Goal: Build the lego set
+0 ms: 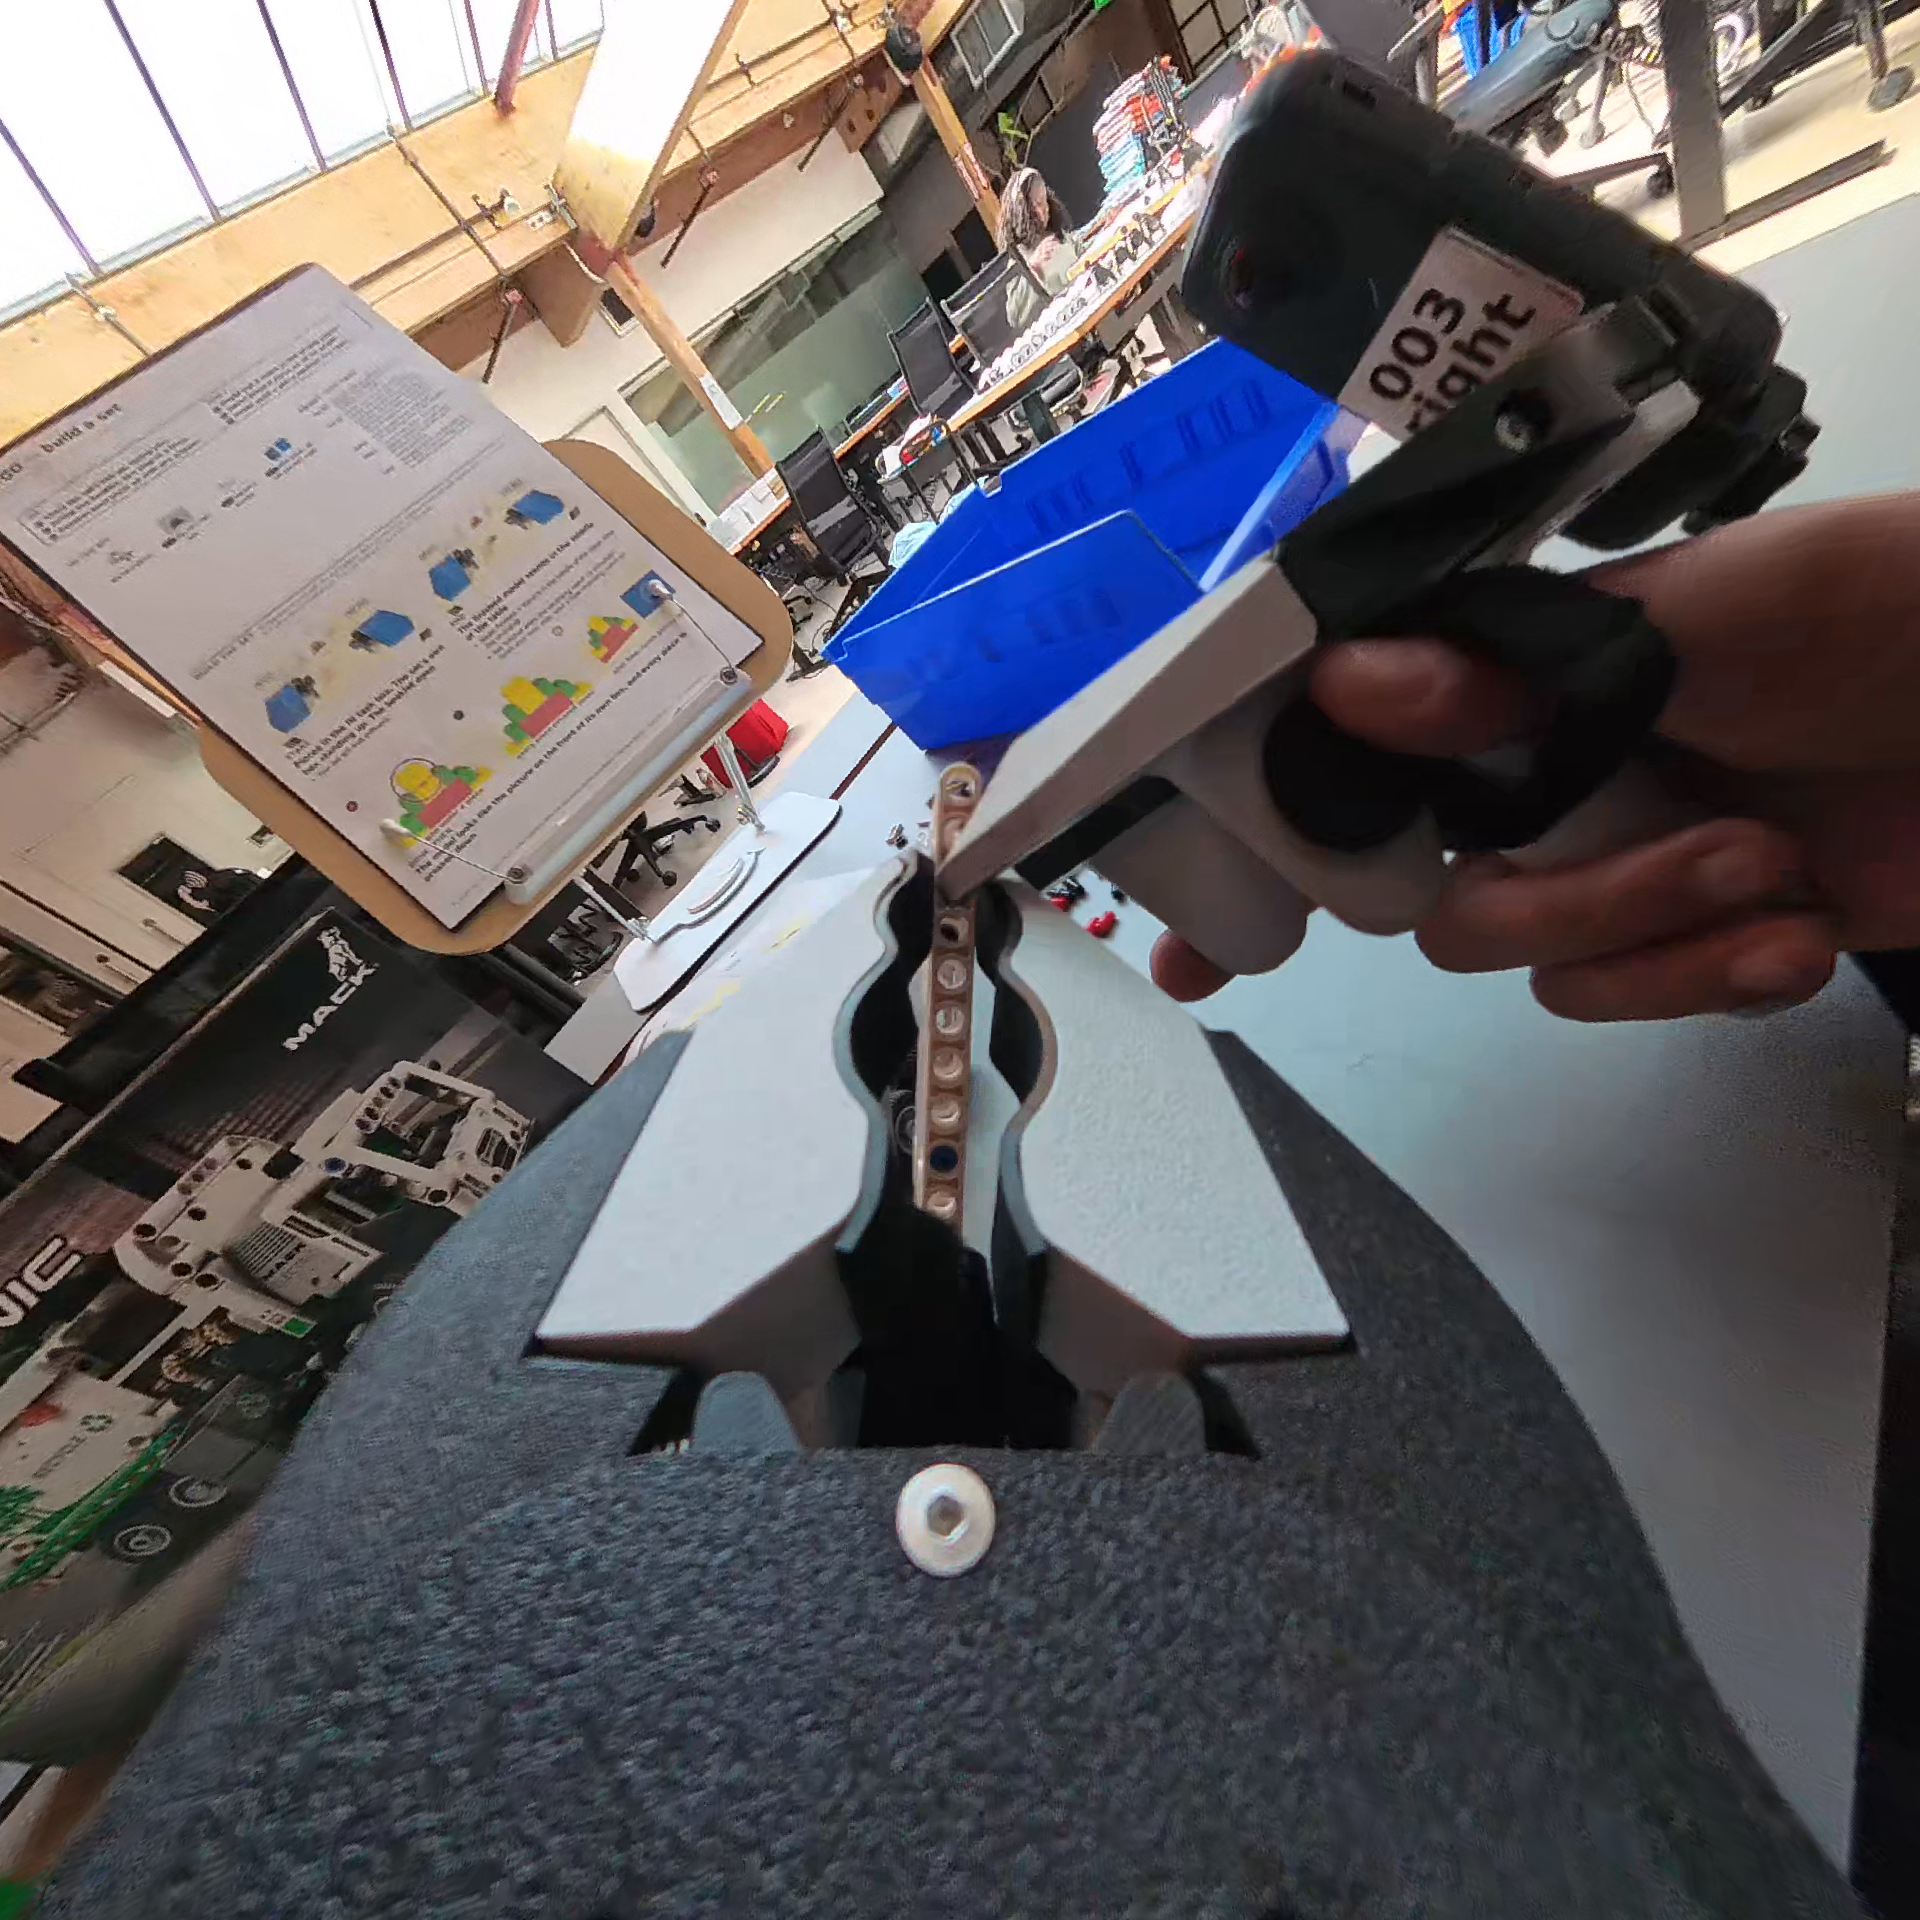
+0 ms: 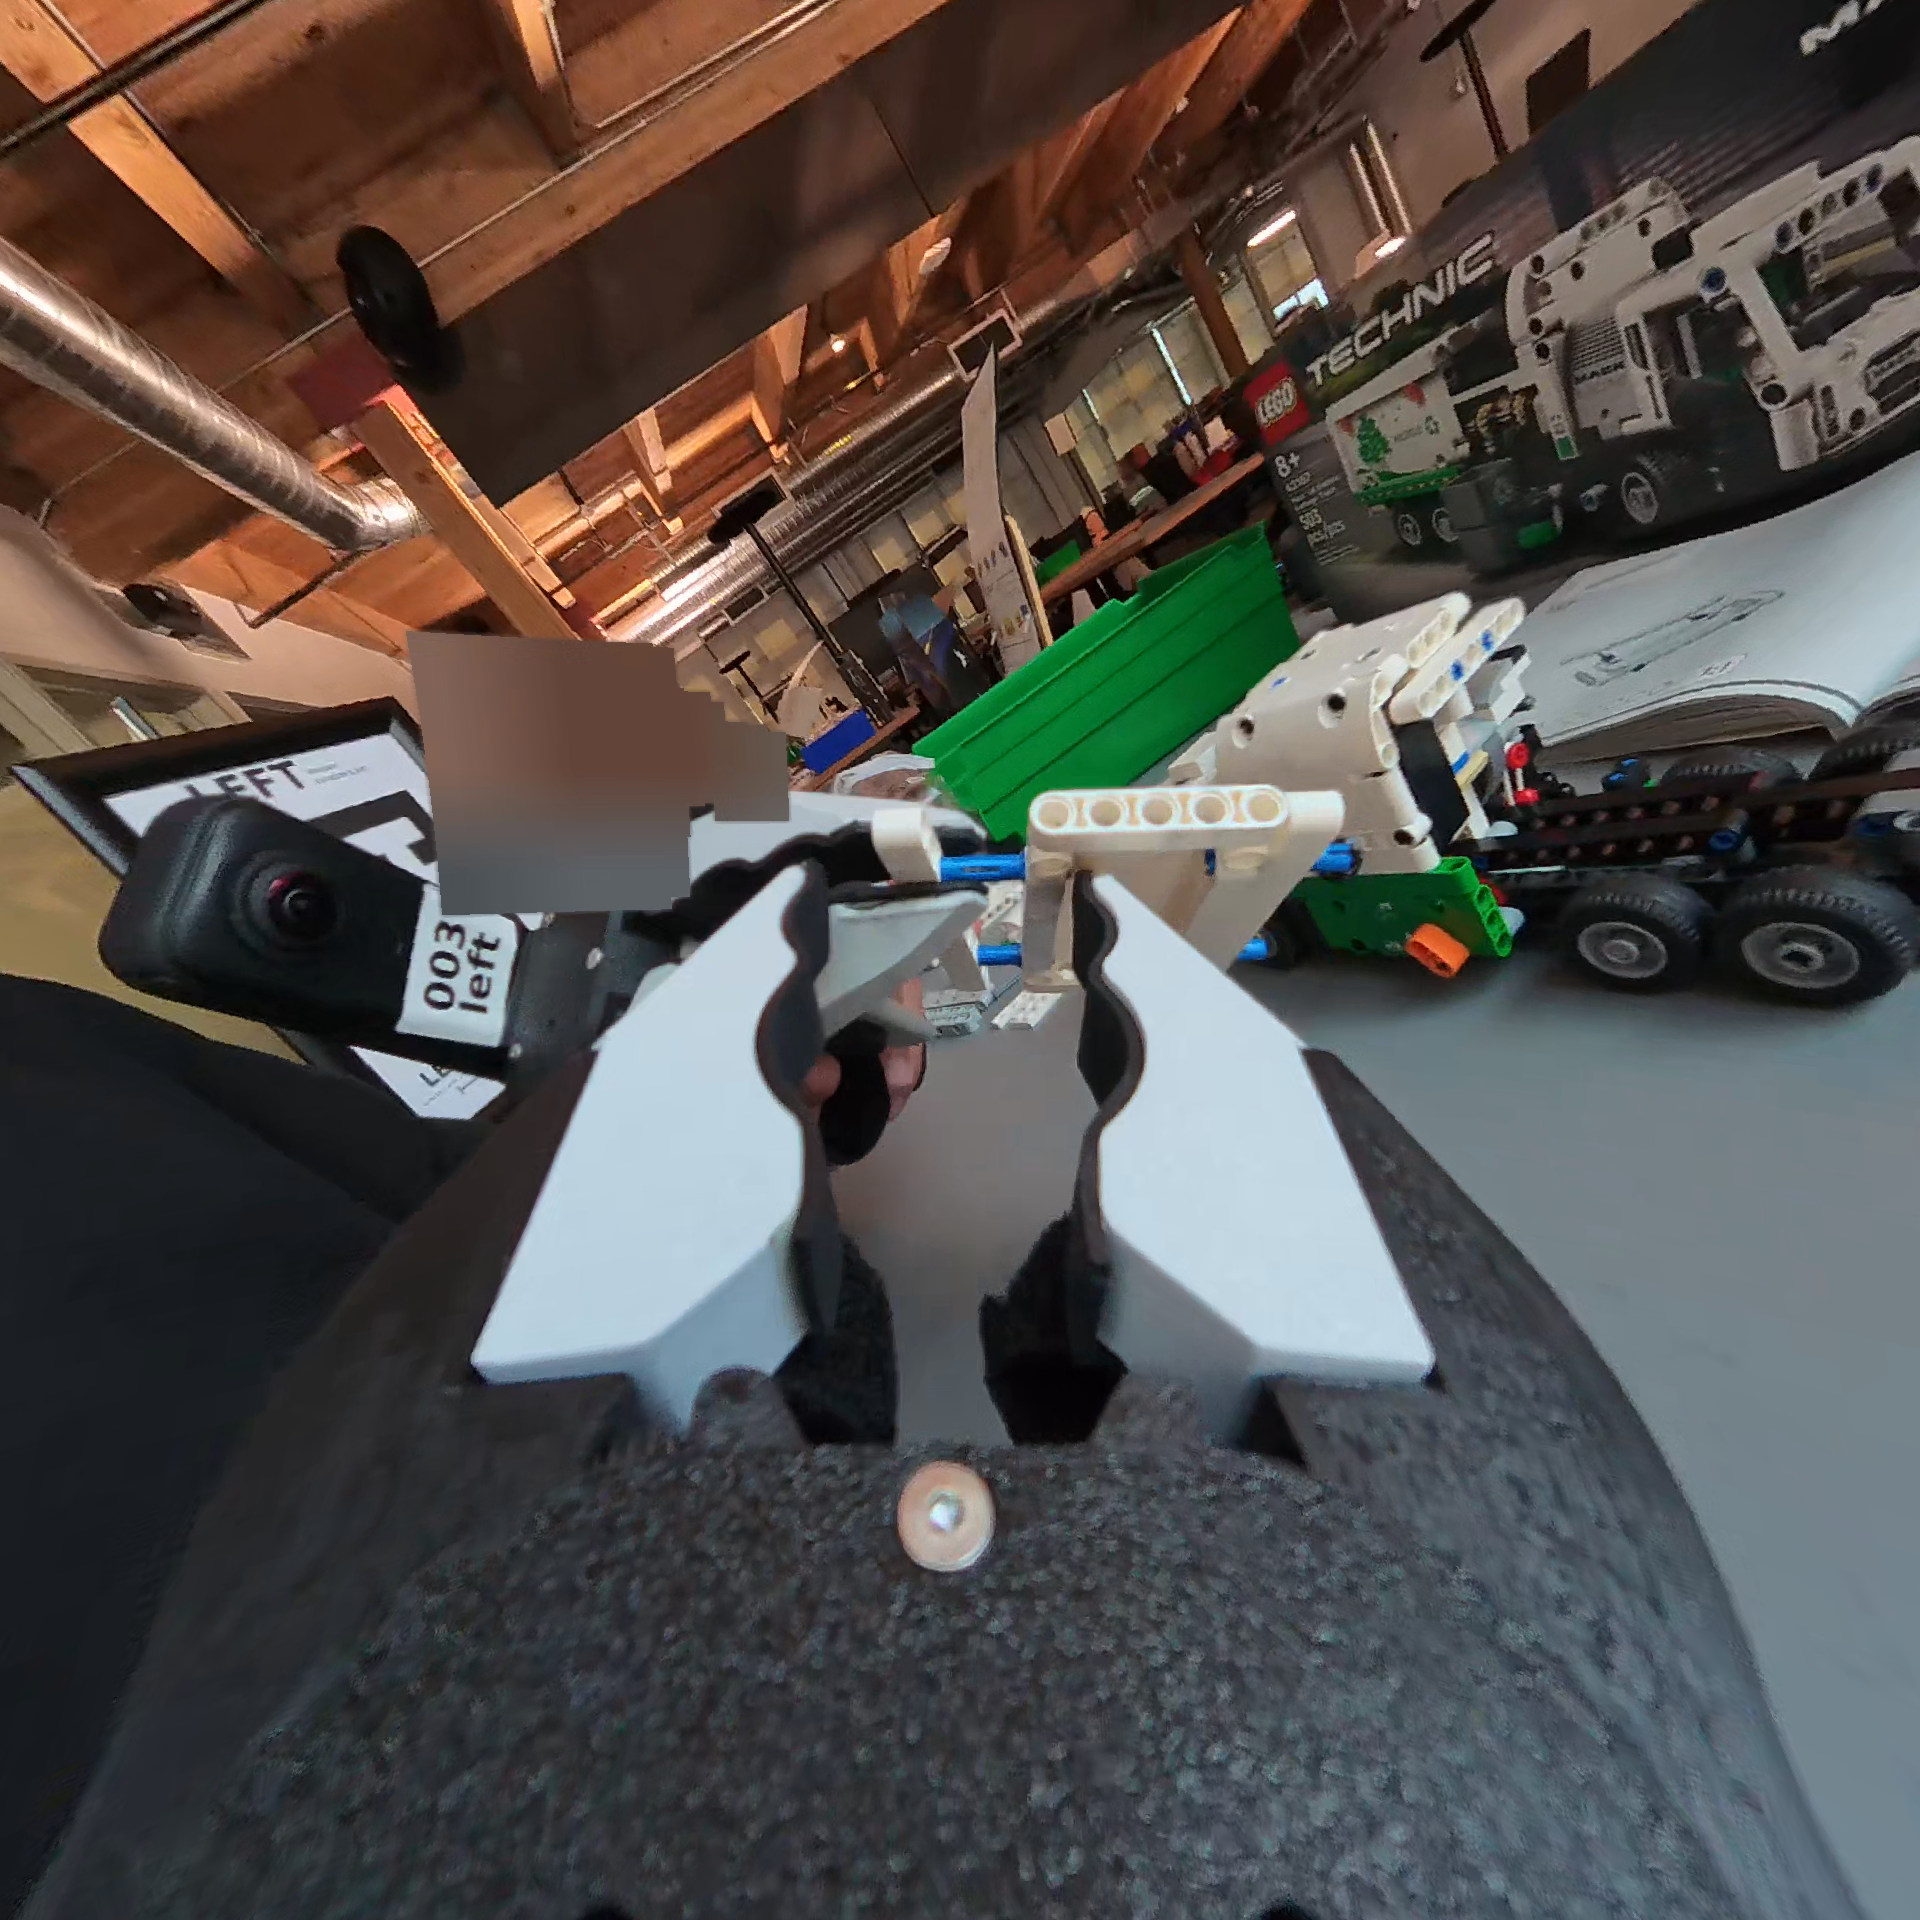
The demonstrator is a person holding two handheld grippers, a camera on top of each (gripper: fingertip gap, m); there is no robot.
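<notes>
Left tongs [image 1: 951,894] clenched on a white beam [image 1: 948,1049] with a row of holes — it runs lengthwise between the fingers, its far end sticking out past the tips. In the right wrist view the same beam belongs to a white sub-assembly [image 2: 1164,821] with blue pins, held off the grey surface [image 2: 1558,1195].

Right tongs [image 2: 945,904] released, a clear gap between the fingers; the assembly's upright white piece sits just at the right fingertip, contact uncertain. In the left wrist view one right finger's tip meets the beam near its far end. A hand [image 1: 1621,790] grips the right tool's handle.

Beyond, on the surface: small loose red and black pieces [image 1: 1086,909], a partly built truck [image 2: 1558,831] with white cab, green block, black chassis and wheels. An open instruction booklet [image 2: 1704,665] lies behind it; a green bin [image 2: 1122,675] stands to its left.

Farther — a blue bin [image 1: 1039,582], a printed sheet on a stand [image 1: 416,582], the set's box [image 2: 1558,343]. Workshop benches and chairs in the background.
</notes>
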